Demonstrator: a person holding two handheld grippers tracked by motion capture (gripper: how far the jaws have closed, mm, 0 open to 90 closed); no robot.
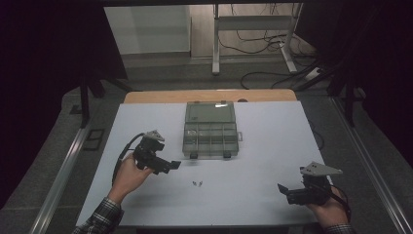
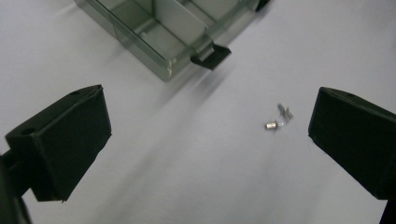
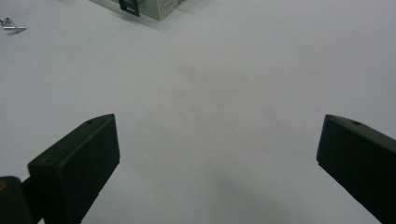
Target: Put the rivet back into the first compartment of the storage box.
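Observation:
A clear compartment box lies open at the middle of the white table, its lid folded back. Two small metal screws lie on the table in front of it; in the left gripper view the screws show between the jaws, past a black latch of the box. My left gripper hovers open at the box's front left corner, holding nothing. My right gripper is open near the front right edge, over bare table. In the right gripper view the screws show at far left.
The white table top ends in a wooden strip at the back. Metal rails run along both sides on the floor. A white desk frame and cables stand beyond the table.

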